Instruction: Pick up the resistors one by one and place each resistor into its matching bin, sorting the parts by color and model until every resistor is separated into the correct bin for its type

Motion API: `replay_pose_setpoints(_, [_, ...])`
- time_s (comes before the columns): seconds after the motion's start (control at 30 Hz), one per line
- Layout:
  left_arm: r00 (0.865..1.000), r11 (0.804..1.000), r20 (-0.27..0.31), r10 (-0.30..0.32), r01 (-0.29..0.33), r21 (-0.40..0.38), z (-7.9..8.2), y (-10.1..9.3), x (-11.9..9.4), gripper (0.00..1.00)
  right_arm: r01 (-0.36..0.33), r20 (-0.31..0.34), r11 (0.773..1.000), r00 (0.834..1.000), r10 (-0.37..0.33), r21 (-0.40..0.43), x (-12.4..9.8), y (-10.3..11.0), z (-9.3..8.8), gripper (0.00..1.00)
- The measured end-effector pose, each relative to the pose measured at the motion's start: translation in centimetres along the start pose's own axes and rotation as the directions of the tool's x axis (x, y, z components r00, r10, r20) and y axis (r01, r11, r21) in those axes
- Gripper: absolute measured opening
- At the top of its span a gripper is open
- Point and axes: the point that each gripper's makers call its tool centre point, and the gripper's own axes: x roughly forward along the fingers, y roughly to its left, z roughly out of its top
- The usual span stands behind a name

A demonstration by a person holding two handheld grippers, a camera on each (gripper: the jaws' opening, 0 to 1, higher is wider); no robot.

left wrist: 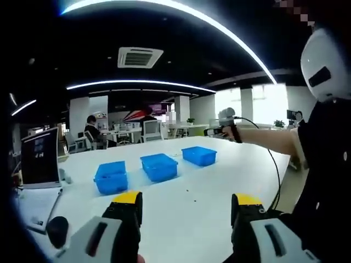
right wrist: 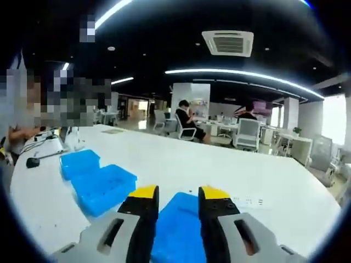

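Resistors too small to make out; a few dark specks (left wrist: pixel 189 193) lie on the white counter (left wrist: pixel 219 170) near the bins, and pale flecks (right wrist: pixel 249 201) show in the right gripper view. Three open blue plastic bins sit in a row mid-counter: near (left wrist: pixel 111 177), middle (left wrist: pixel 159 166), far (left wrist: pixel 199 155). The left tool (left wrist: pixel 186 208), yellow-tipped, stands wide, holding nothing. The right tool (right wrist: pixel 178 204) hovers over one bin (right wrist: pixel 178 233), jaws narrowly parted, empty; that bin is cut off below. A laptop (left wrist: pixel 39 158) stands at the counter's left edge.
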Motion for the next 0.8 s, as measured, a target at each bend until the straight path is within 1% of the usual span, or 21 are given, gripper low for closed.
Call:
replay_pose_setpoints(0.07, [1.000, 1.000, -0.002, 0.000, 0.000, 0.002, -0.1, 0.0, 0.1, 0.67, -0.009, 0.009, 1.000, 1.000, 0.009, 0.003, -1.0, 0.3, 0.1, 0.31])
replay_pose_setpoints(0.17, [1.000, 1.000, -0.002, 0.000, 0.000, 0.006, 0.0, 0.1, 0.2, 0.67, -0.040, 0.026, 0.999, 0.999, 0.039, 0.012, -3.6, 1.2, 0.2, 0.32])
replay_pose_setpoints(0.27, [1.000, 1.000, 0.004, 0.001, -0.001, 0.007, 0.2, 0.3, 0.4, 0.67, -0.072, 0.042, 0.997, 0.997, 0.071, 0.012, -6.6, 2.1, 0.0, 0.33])
replay_pose_setpoints(0.33, [1.000, 1.000, 0.007, 0.001, -0.001, 0.009, 0.3, 0.4, 0.5, 0.67, -0.091, 0.065, 0.996, 0.994, 0.090, 0.016, -8.9, 2.7, -0.1, 0.33])
replay_pose_setpoints(0.4, [1.000, 1.000, 0.010, -0.003, 0.003, 0.009, 0.4, 0.5, 0.6, 0.67, -0.112, 0.102, 0.993, 0.989, 0.110, 0.021, -11.8, 3.5, -0.2, 0.33])
replay_pose_setpoints(0.43, [1.000, 1.000, 0.012, -0.007, 0.007, 0.007, 0.5, 0.5, 0.7, 0.67, -0.127, 0.110, 0.992, 0.986, 0.124, 0.025, -13.1, 4.2, -0.4, 0.34])
replay_pose_setpoints(0.47, [1.000, 1.000, 0.015, -0.009, 0.009, 0.003, 0.5, 0.5, 0.8, 0.67, -0.138, 0.118, 0.990, 0.984, 0.134, 0.027, -14.1, 4.7, -0.5, 0.34])
replay_pose_setpoints(0.5, [1.000, 1.000, 0.016, -0.011, 0.011, 0.001, 0.5, 0.5, 0.8, 0.67, -0.157, 0.127, 0.987, 0.980, 0.153, 0.028, -15.5, 5.5, -0.7, 0.34])
replay_pose_setpoints(0.53, [1.000, 1.000, 0.017, -0.012, 0.012, 0.002, 0.6, 0.5, 0.9, 0.67, -0.189, 0.149, 0.982, 0.972, 0.184, 0.023, -16.8, 6.4, -0.8, 0.33])
replay_pose_setpoints(0.57, [1.000, 1.000, 0.018, -0.013, 0.013, 0.001, 0.6, 0.6, 1.0, 0.67, -0.205, 0.173, 0.978, 0.965, 0.197, 0.029, -18.2, 7.2, -0.8, 0.33])
replay_pose_setpoints(0.7, [0.999, 1.000, 0.022, -0.023, 0.023, 0.001, 0.7, 0.4, 1.2, 0.67, -0.208, 0.170, 0.977, 0.966, 0.197, 0.050, -22.7, 8.9, -2.5, 0.33])
replay_pose_setpoints(0.8, [0.999, 1.000, 0.021, -0.030, 0.030, 0.002, 0.7, 0.3, 1.3, 0.67, -0.173, 0.143, 0.982, 0.977, 0.162, 0.074, -25.3, 9.6, -4.1, 0.33])
